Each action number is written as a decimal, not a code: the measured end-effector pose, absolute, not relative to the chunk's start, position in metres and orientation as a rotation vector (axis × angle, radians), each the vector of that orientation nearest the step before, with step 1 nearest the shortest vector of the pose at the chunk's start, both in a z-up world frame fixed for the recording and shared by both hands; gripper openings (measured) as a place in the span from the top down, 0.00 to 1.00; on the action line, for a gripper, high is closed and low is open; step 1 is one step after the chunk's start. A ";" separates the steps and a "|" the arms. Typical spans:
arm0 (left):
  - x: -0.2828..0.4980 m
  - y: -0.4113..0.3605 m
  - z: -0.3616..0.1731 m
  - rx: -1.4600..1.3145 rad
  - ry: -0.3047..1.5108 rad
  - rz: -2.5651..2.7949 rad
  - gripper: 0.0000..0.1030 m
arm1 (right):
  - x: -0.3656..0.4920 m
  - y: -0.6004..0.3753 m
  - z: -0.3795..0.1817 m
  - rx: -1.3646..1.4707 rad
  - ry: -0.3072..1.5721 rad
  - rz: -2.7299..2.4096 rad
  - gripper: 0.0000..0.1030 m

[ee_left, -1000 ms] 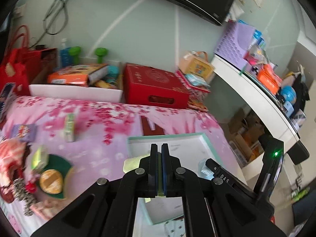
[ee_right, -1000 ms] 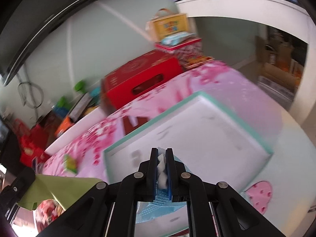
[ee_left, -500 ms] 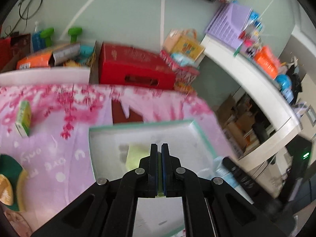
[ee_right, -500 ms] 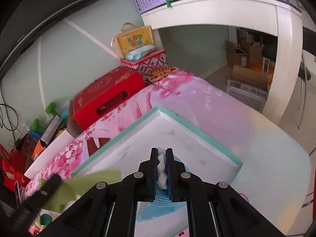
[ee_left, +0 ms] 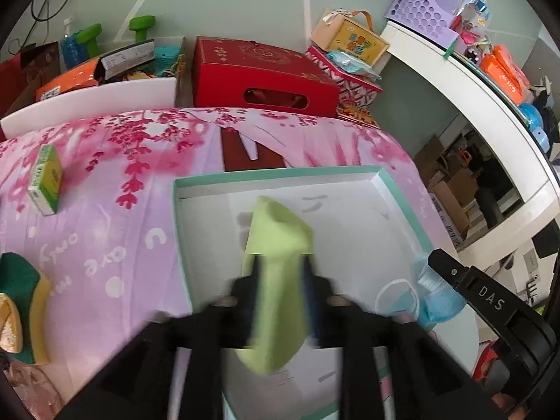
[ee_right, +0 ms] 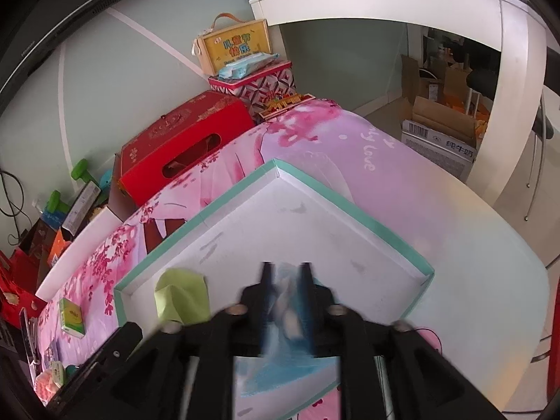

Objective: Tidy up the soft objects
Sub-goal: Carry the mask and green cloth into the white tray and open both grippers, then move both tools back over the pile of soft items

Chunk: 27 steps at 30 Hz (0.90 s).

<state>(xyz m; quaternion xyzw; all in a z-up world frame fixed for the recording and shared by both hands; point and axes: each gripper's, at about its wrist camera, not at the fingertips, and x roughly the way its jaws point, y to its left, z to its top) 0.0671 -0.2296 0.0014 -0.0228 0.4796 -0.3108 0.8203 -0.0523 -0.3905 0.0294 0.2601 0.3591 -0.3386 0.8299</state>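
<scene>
- A green cloth (ee_left: 276, 280) is seen between the parted jaws of the left gripper (ee_left: 280, 273), draped over the white box (ee_left: 350, 231) — its long axis along the fingers.
- A blue cloth (ee_right: 287, 294) lies between the right gripper's (ee_right: 285, 280) spread jaws — grip uncertain; both cloths are placed directly above the box floor.

**Things around the pink sheet**

We see a red carton (ee_left: 259, 80) with a handle slot standing at the far edge of the flowered pink sheet (ee_left: 105, 175). Right of it, a patterned tin (ee_right: 259, 84) carries a blue packet. Green dumbbells (ee_left: 115, 29) stand by the wall. A lilac perforated basket (ee_left: 427, 3) sits on the white desk (ee_left: 472, 91).
</scene>
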 end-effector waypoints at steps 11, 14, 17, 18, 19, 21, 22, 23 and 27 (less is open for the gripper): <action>0.080 -0.205 0.007 -0.055 0.987 -0.539 0.07 | -0.047 -0.389 0.020 0.508 0.858 -0.736 0.00; 0.082 -0.200 0.006 -0.043 0.966 -0.495 0.00 | -0.046 -0.387 0.020 0.482 0.865 -0.753 0.00; 0.082 -0.195 0.005 -0.023 0.942 -0.450 0.00 | -0.045 -0.386 0.019 0.470 0.879 -0.759 0.00; 0.083 -0.194 0.005 -0.013 0.939 -0.436 0.00 | -0.045 -0.386 0.019 0.472 0.881 -0.755 0.00; 0.083 -0.194 0.005 -0.008 0.941 -0.429 0.00 | -0.045 -0.386 0.019 0.473 0.882 -0.752 0.00; 0.084 -0.192 0.004 0.001 0.946 -0.418 0.00 | -0.044 -0.385 0.020 0.473 0.878 -0.747 0.00; 0.085 -0.191 0.004 0.008 0.949 -0.410 0.00 | -0.045 -0.384 0.021 0.476 0.869 -0.743 0.00; 0.084 -0.191 0.004 0.014 0.951 -0.405 0.00 | -0.045 -0.383 0.023 0.480 0.850 -0.728 0.00; 0.081 -0.184 0.010 0.026 0.937 -0.384 0.00 | -0.044 -0.376 0.031 0.496 0.798 -0.668 0.00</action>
